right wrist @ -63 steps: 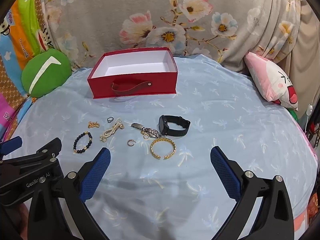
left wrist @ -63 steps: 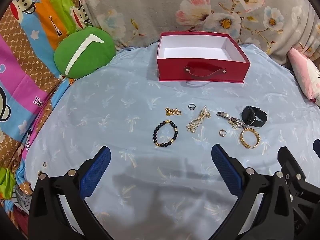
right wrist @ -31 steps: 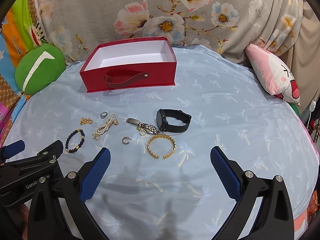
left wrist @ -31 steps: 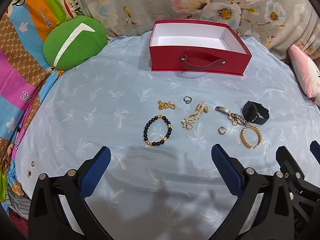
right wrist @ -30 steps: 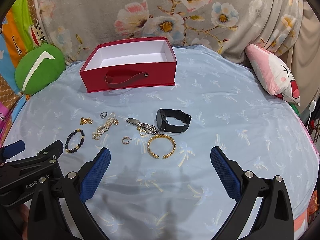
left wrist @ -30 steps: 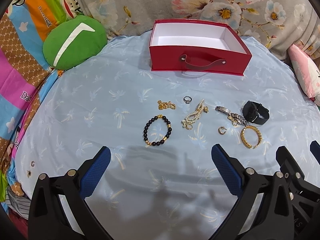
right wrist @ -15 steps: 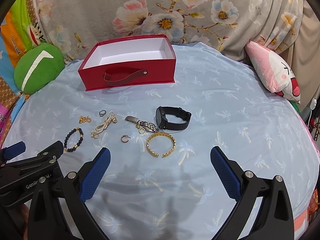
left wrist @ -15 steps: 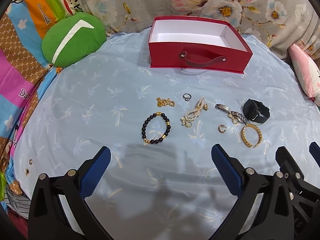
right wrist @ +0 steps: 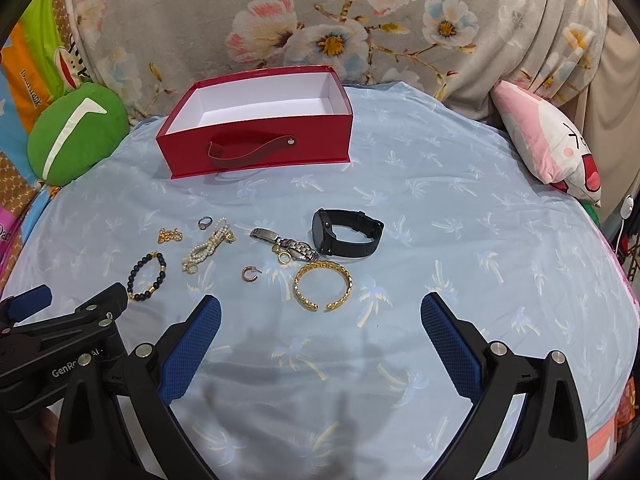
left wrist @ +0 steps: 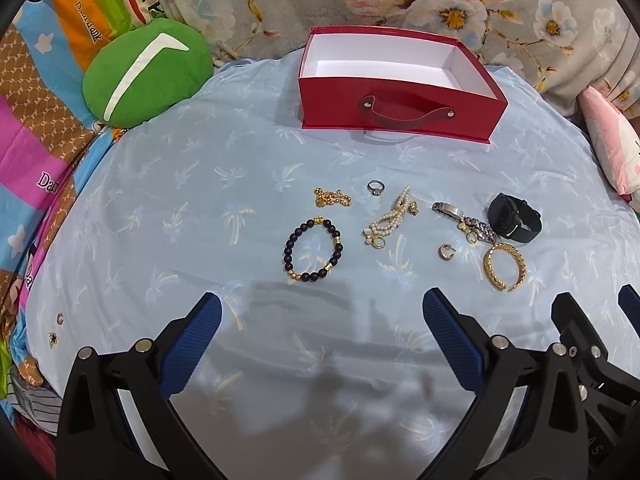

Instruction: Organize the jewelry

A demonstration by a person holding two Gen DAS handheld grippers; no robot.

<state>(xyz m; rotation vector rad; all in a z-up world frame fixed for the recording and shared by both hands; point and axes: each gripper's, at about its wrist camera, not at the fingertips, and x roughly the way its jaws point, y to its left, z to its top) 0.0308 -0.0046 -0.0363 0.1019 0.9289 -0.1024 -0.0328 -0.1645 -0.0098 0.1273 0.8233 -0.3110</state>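
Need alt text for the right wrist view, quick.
Open right gripper hovers over a blue cloth strewn with jewelry: gold cuff, black watch, pearl strand. An empty red box sits behind.

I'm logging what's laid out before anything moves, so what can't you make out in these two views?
- Red box floor: near part hidden by its front wall, both views.
- Two tiny objects at the cloth's left edge, left view: too small to identify.
- Pink pillow: cut off by the left view's edge.
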